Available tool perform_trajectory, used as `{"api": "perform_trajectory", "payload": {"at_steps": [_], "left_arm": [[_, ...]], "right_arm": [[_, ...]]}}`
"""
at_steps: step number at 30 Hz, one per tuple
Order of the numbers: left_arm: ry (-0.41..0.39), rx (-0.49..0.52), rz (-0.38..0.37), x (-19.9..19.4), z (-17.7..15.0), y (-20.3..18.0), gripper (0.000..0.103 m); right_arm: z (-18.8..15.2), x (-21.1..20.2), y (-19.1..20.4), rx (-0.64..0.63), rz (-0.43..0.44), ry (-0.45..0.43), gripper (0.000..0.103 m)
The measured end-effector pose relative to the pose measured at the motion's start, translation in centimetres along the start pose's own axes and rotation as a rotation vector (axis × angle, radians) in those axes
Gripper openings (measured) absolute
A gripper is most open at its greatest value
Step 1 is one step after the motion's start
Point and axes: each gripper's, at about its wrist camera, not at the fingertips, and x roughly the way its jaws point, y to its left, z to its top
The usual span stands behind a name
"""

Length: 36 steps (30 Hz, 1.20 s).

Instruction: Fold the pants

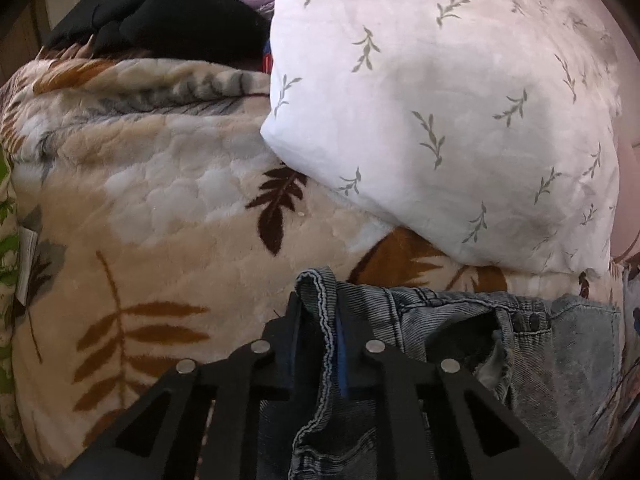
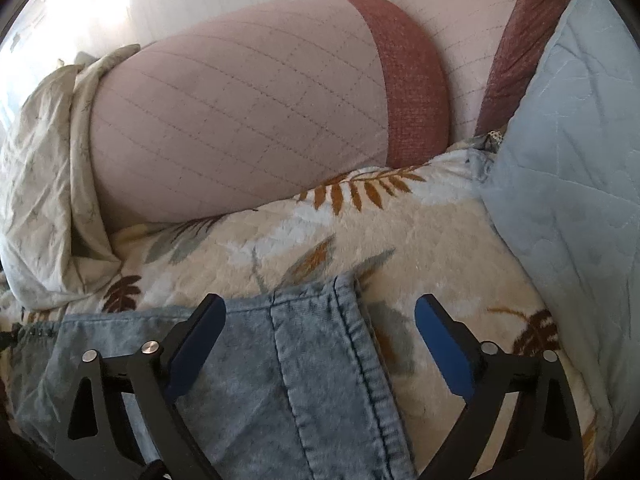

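Note:
Light blue denim pants [image 1: 460, 332] lie on a cream blanket with leaf print [image 1: 160, 220]. In the left wrist view my left gripper [image 1: 318, 300] is shut on a folded edge of the pants near the waistband, with the hem pinched between its jaws. In the right wrist view my right gripper [image 2: 320, 312] is open, its jaws wide apart above a corner of the pants [image 2: 312, 344]. The seamed corner lies flat between the two fingers, untouched.
A white pillow with grey sprigs [image 1: 460, 100] leans on the blanket behind the pants. A black garment [image 1: 160, 20] lies at the back left. A pink quilted cushion [image 2: 248, 112], a crumpled beige cloth [image 2: 40, 184] and a pale blue quilt [image 2: 568, 152] ring the right view.

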Motion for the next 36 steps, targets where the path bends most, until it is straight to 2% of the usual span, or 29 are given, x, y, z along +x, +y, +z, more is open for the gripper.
{"api": "perform_trajectory", "payload": {"at_steps": [2,6,12,15,18,21,25,36], "left_arm": [[-0.010,-0.007,-0.009,0.1,-0.1,-0.1,0.015],[-0.026,-0.018,-0.037,-0.7,-0.5,0.1,0.015],[-0.048,-0.040,-0.073,-2.1,-0.1,1.5,0.014],[-0.064,-0.042,-0.083,-2.8,0.0,1.8,0.014],[-0.091,-0.044,-0.105,-5.0,-0.1,1.7,0.014],[-0.114,-0.045,-0.118,-7.2,0.1,1.9,0.014],[-0.146,-0.045,-0.146,-9.7,-0.2,2.1,0.014],[-0.200,-0.055,-0.237,-17.1,-3.8,3.4,0.013]], "right_arm": [[0.3,0.6,0.0,-0.004,-0.001,0.021,0.086],[0.6,2.8,-0.2,0.011,0.010,0.080,0.069],[0.4,6.3,-0.1,0.042,-0.026,0.155,0.058],[0.4,6.1,0.7,0.016,0.010,0.130,0.027],[0.4,5.0,1.7,-0.011,0.008,0.108,0.017],[0.2,2.9,2.5,-0.054,0.006,0.041,0.016],[0.5,-0.4,2.5,-0.028,0.037,-0.029,0.016],[-0.6,-8.2,0.2,0.057,0.089,-0.125,0.016]]}}
